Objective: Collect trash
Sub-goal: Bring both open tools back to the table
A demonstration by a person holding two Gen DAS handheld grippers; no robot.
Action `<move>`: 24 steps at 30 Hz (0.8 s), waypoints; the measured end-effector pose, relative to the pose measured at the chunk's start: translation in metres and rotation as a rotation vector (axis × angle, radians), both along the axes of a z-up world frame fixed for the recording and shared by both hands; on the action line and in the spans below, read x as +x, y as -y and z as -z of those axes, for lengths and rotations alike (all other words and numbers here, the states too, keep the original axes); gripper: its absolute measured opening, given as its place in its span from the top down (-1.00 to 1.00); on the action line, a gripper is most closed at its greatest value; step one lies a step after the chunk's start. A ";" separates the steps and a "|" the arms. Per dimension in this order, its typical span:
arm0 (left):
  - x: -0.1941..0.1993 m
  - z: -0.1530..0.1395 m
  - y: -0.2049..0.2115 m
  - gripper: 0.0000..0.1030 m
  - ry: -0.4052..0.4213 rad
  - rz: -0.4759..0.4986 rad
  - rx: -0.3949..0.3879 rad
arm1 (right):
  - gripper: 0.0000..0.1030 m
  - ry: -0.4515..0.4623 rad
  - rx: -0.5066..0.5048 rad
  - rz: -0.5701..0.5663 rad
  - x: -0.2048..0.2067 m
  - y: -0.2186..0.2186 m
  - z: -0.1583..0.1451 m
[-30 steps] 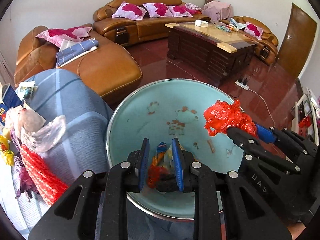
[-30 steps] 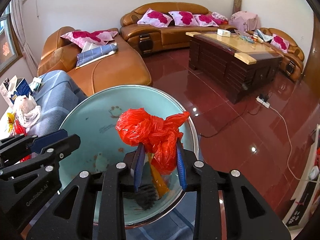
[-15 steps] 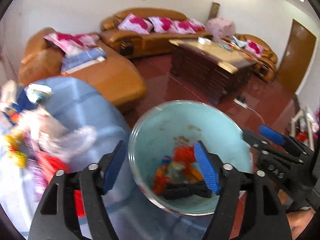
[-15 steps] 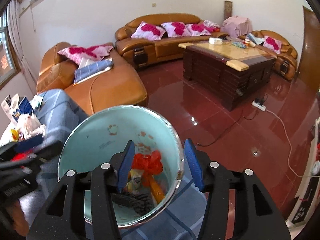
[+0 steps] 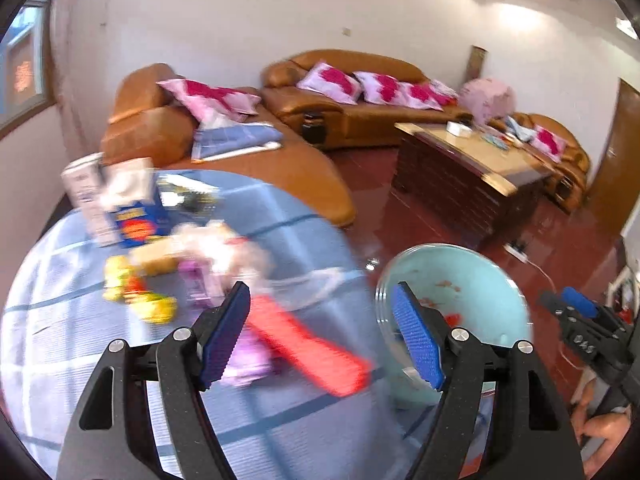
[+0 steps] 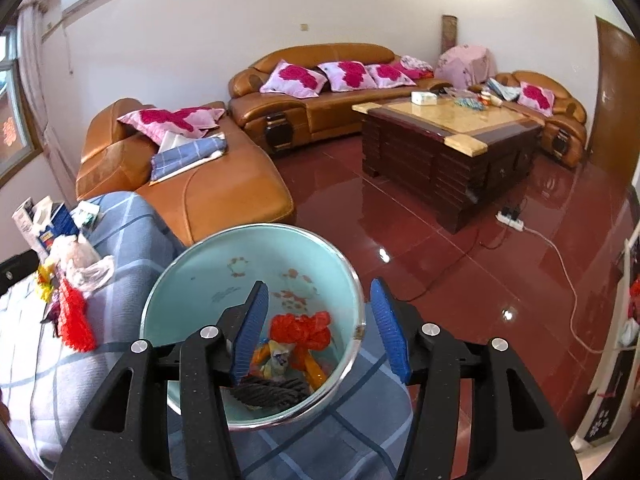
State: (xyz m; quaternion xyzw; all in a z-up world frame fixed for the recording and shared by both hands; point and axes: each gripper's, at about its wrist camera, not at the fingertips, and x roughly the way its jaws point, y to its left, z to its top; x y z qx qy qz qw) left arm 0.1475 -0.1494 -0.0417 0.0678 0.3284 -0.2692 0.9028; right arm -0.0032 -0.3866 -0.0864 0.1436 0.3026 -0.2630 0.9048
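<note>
Just beyond the basin rim (image 6: 256, 229), bare red floor (image 6: 400, 216).

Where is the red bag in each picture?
Left wrist view: only a red speck shows inside the bowl, lower right, mostly hidden.
Right wrist view: the red bag lies in the bowl, bottom centre, between the open jaws.
Shared landmark: the wooden coffee table.

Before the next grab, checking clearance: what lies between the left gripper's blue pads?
In the left wrist view, the left gripper holds nothing; behind the gap lie a red ribbed plastic piece and blue checked cloth.
</note>
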 end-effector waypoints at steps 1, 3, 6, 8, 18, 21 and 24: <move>0.000 0.000 -0.012 -0.42 0.008 -0.023 0.007 | -0.04 -0.001 -0.008 -0.009 0.001 -0.004 -0.001; 0.001 0.003 -0.039 -0.43 0.021 -0.082 0.048 | -0.04 0.004 -0.020 -0.037 0.005 -0.016 -0.004; 0.003 0.014 -0.074 -0.43 0.011 -0.161 0.089 | -0.04 0.013 -0.018 -0.083 0.012 -0.032 -0.006; 0.006 0.023 -0.096 -0.43 -0.027 -0.214 0.098 | -0.04 0.011 -0.018 -0.115 0.019 -0.045 -0.006; 0.011 0.041 -0.138 -0.43 -0.073 -0.285 0.091 | -0.04 0.002 -0.040 -0.279 0.048 -0.106 -0.012; 0.011 0.045 -0.144 -0.43 -0.074 -0.295 0.095 | -0.04 -0.007 -0.030 -0.312 0.053 -0.120 -0.010; 0.014 0.049 -0.151 -0.43 -0.086 -0.308 0.089 | -0.04 -0.016 -0.028 -0.353 0.063 -0.133 -0.009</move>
